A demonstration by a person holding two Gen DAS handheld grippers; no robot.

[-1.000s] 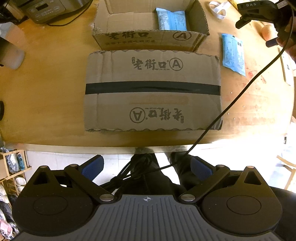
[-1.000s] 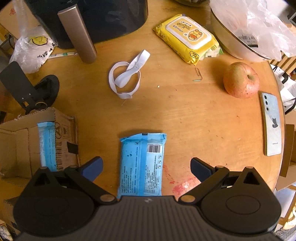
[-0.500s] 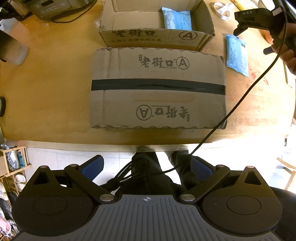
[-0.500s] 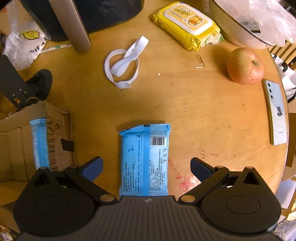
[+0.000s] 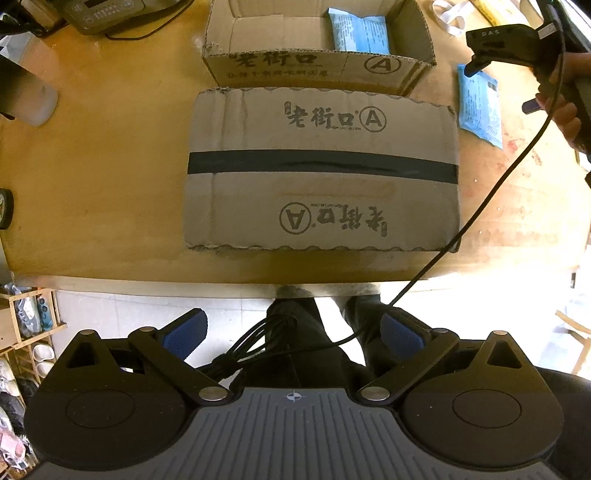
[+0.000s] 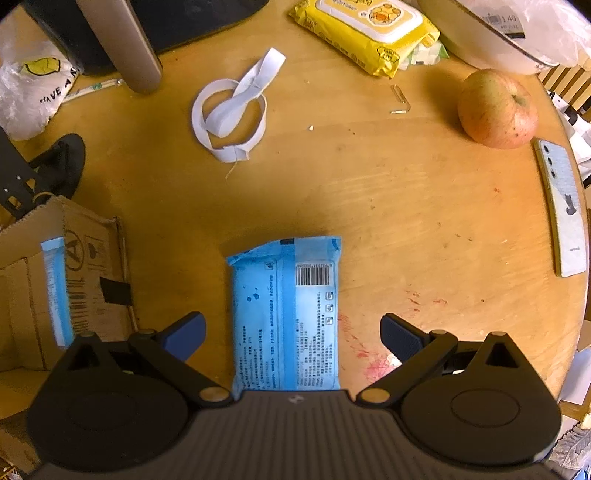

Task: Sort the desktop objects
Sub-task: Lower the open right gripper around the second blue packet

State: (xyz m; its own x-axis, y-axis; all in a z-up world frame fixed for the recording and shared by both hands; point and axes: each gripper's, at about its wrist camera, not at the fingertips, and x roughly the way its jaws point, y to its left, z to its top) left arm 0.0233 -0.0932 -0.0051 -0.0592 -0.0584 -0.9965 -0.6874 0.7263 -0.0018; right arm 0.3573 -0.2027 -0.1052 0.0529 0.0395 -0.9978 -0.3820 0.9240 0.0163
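Blue pack (image 6: 286, 317): flat on the desk (image 6: 369, 206), barcode side up, lying lengthwise between the fingers of your right tongs (image 6: 293, 336), which stand wide open and grip nothing; whether they touch the pack cannot be told. Second blue pack (image 5: 360, 29): inside the open box (image 5: 317, 68), against its right wall; seen from the right wrist as a blue strip behind the box's side. Box flap (image 5: 321, 170): laid out flat toward you on the desk, a black tape band across its middle. Left tongs (image 5: 293, 334): wide open, empty, held off the near desk edge over your legs, well apart from the box. Right hand (image 5: 561, 107): seen from the left wrist at the far right, holding the right tool above the blue pack, a black cable trailing down from it. Beyond the pack, further out: white strap loop (image 6: 231, 110), yellow wipes pack (image 6: 365, 31), paper clip (image 6: 400, 103), apple (image 6: 496, 109), phone (image 6: 563, 210) at the right edge, plastic bag (image 6: 31, 88) at far left.
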